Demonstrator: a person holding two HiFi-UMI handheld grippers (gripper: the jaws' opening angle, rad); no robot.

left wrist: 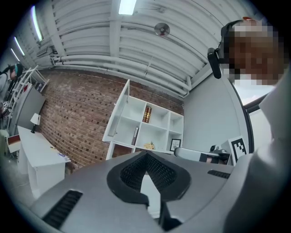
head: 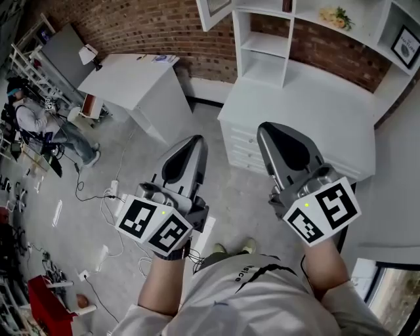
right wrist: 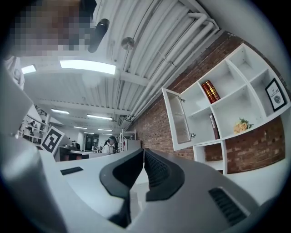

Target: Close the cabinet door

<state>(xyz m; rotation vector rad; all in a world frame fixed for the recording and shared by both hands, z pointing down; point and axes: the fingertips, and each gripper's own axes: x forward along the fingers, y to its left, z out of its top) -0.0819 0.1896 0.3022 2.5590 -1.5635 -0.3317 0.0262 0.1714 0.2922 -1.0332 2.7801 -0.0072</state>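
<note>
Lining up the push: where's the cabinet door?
In the right gripper view, the cabinet door stands open at the shelf unit's left edge, beside the red book.

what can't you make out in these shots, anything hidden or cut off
- cabinet door: head view, mostly cut off by the top edge.
- red book: right gripper view, spine title too small to read.
- drawers: head view, partly hidden behind the right gripper.
- framed picture: right gripper view, print too small to read.
</note>
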